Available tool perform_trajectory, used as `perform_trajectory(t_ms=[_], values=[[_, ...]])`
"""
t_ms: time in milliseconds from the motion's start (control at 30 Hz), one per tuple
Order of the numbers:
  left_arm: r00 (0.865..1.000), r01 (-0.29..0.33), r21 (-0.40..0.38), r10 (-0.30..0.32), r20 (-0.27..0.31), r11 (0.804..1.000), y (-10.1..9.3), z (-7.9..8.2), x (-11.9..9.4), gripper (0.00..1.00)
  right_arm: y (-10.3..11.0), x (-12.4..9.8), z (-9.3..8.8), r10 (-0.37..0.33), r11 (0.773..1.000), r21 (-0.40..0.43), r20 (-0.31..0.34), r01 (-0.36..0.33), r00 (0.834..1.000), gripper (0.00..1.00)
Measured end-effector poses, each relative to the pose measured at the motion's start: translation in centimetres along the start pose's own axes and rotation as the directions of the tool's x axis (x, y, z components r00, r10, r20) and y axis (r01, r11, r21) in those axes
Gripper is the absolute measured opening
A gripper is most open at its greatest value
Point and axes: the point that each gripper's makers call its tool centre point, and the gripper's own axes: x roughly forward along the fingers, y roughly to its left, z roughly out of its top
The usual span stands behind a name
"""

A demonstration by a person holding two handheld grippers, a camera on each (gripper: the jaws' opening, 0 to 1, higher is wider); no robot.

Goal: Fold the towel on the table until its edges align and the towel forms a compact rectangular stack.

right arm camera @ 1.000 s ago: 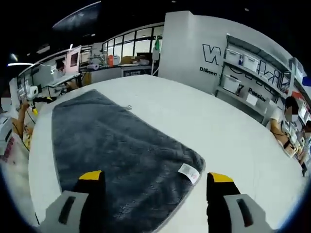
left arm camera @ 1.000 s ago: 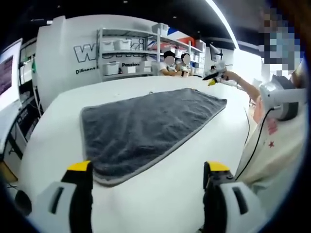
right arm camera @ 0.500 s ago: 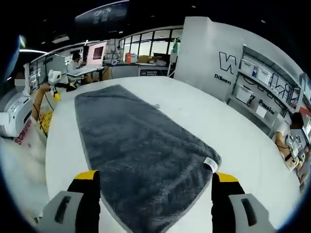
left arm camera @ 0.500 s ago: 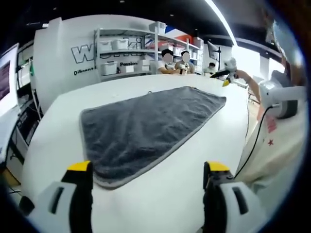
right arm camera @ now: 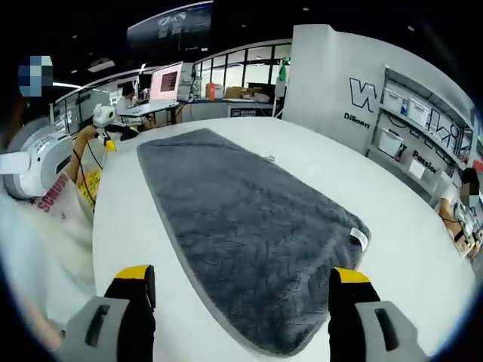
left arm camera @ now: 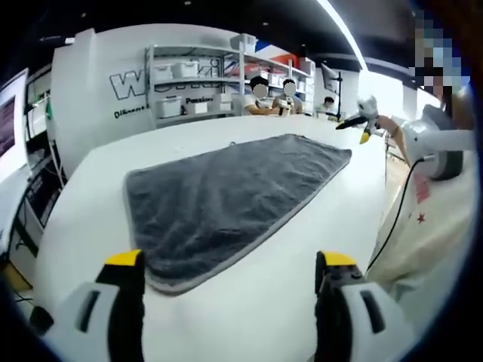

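The towel is lying spread flat on the desk, just beyond the left tongs, whose jaws are standing apart over bare desk, and the right tongs are hanging with parted jaws above the towel's near edge. A small tag is sitting at the towel's right corner in the right gripper view. Behind the desk, shelving is standing against the wall, with what are probably two seated people beside it.
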Motion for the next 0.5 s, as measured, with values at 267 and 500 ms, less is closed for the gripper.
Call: perform_trajectory(t_ms=[267, 500], values=[[1.0, -0.027, -0.013, 0.027, 0.008, 1.0, 0.2, -0.4, -0.6, 0.98, 0.8, -0.6, -1.8, -0.041, 0.999, 0.006, 0.0, 0.041, 0.999, 0.99], [0.999, -0.035, -0.026, 0.035, 0.017, 0.999, 0.0, -0.9, -1.1, 0.99, 1.5, -2.2, -3.6, -0.065, 0.997, 0.029, -0.008, 0.065, 0.998, 0.99]])
